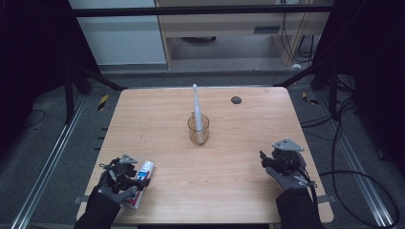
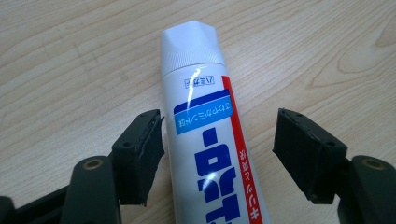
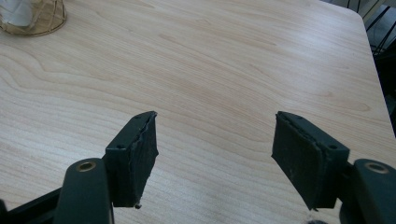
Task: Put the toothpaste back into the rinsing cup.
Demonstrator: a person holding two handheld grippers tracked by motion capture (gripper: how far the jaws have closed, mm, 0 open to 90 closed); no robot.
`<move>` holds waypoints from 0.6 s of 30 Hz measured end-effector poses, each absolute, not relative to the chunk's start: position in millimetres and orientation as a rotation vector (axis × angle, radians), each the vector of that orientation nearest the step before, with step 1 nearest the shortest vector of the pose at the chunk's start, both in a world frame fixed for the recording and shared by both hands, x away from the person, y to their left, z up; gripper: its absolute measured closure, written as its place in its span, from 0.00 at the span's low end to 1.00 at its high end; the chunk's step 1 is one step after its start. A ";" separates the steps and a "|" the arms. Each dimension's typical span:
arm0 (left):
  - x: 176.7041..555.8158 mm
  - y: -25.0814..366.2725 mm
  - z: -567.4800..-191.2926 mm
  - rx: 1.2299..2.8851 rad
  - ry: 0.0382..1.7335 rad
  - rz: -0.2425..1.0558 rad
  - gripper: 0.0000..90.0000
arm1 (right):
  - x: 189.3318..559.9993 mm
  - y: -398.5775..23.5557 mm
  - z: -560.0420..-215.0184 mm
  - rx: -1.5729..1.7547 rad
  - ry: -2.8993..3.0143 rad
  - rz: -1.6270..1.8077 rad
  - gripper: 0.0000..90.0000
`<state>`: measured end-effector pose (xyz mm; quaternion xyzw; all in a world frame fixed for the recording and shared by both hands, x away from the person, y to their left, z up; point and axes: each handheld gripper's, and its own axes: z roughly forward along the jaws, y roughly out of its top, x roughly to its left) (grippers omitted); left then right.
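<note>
Here, toothpaste tube (image 2: 205, 140) flat between the wide-apart left tongs (image 2: 217, 154).

Toothpaste tube (image 2: 205, 140): white w/ blue label block, red stripe, white ribbed cap. Table (image 1: 229, 191) pale wood grain. Cup (image 1: 198, 130) amber, toothbrush (image 1: 197, 107) white.

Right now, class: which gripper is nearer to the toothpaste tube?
Left. The left gripper has its open jaws either side of the toothpaste tube, which lies on the table. The right gripper is far across the table, open over bare wood.
</note>
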<state>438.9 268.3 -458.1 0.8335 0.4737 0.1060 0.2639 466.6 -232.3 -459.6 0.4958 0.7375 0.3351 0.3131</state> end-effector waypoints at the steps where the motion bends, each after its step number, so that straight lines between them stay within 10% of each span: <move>1: 438.7 268.3 -458.0 2.257 1.278 0.286 0.36 | 466.6 -232.1 -459.8 1.308 1.944 0.883 0.34; 18: 423.6 270.2 -462.3 2.307 1.289 0.300 0.38 | 465.0 -230.7 -461.8 1.298 1.963 0.847 0.35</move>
